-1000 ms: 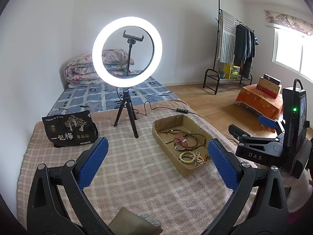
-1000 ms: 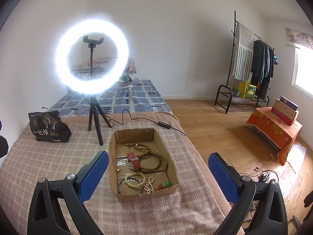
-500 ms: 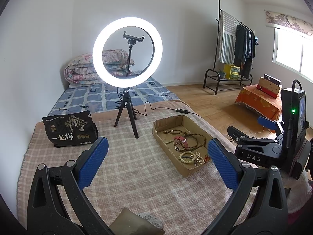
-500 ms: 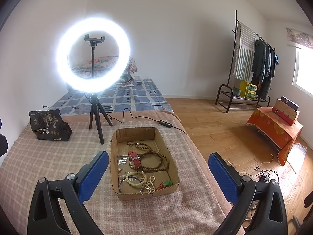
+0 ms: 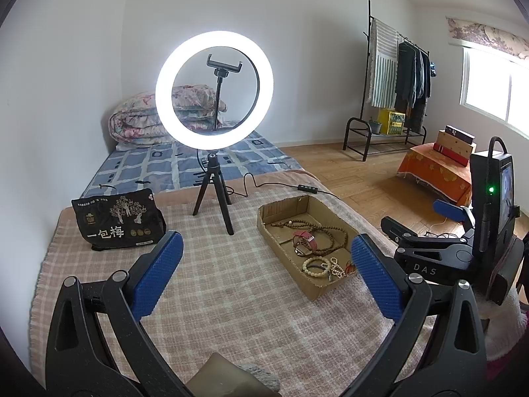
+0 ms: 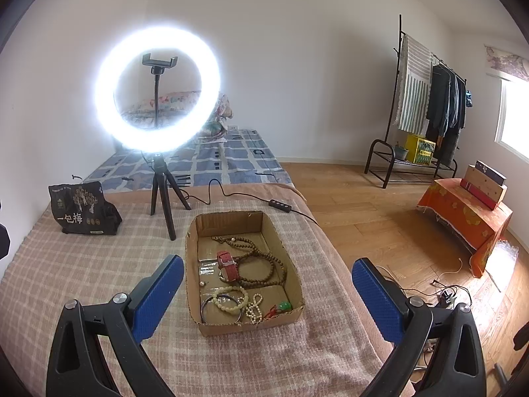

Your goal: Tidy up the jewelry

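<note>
Against the frame one second prior, the cardboard box [image 6: 244, 271] sat slightly higher and more central ahead of the right tool [image 6: 267, 301]; in the left view, the right tool [image 5: 426, 231] had shifted a little lower and rightward. The left tool [image 5: 264, 274] view was otherwise unchanged.

Both tools had their blue pads wide apart, holding nothing. Left tool was over bare checked blanket [image 5: 215, 297]; box was ahead and to its right. Right tool: box directly ahead, between the lines of its two fingers, not touched.

Surroundings: ring light [image 6: 157, 94] on a tripod stood beyond the box, ahead-left of the right tool; its cable [image 6: 251, 198] ran behind the box's far end. Black printed bag [image 6: 82, 210] was far left. Nothing lay between the right tool and the box.

Count in the box: one red-strapped watch [image 6: 228, 264], one long brown bead strand [image 6: 264, 261], one cream bead bracelet [image 6: 229, 299], one dark bangle [image 6: 206, 307], one small pearl string [image 6: 254, 307], one green piece [image 6: 283, 305] with something red just beside it. Finer items could not be told.
</note>
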`<state>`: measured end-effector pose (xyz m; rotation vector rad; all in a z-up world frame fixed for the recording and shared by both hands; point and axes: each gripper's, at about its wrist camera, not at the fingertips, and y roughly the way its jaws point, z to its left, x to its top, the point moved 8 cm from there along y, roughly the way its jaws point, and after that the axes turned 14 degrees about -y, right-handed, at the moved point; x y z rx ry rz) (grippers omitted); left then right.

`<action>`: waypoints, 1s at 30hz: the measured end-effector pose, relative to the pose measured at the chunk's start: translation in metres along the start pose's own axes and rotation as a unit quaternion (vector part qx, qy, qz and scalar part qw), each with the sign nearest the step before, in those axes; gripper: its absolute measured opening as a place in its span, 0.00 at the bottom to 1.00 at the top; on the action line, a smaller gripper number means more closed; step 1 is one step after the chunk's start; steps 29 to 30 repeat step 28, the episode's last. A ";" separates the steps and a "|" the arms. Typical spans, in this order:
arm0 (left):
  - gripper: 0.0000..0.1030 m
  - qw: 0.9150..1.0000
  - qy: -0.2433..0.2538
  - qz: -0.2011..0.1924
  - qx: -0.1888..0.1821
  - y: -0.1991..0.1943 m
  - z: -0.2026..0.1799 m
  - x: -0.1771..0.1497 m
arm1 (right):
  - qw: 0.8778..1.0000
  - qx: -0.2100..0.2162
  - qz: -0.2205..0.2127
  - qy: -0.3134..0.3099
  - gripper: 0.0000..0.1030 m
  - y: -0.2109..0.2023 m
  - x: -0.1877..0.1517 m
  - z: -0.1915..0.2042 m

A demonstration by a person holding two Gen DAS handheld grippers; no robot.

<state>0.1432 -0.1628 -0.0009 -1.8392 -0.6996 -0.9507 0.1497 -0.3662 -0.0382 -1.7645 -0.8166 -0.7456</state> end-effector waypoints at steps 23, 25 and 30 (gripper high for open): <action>1.00 1.000 0.001 -0.002 0.001 -0.001 -0.001 -0.001 | 1.000 0.002 0.009 -0.007 1.00 0.004 -0.004 0.003; 1.00 1.000 0.002 -0.007 0.002 -0.002 0.000 0.001 | 1.000 0.003 0.009 -0.009 1.00 0.005 -0.005 0.004; 1.00 1.000 0.002 -0.010 0.001 -0.004 0.000 0.006 | 1.000 0.003 0.010 -0.010 1.00 0.005 -0.005 0.005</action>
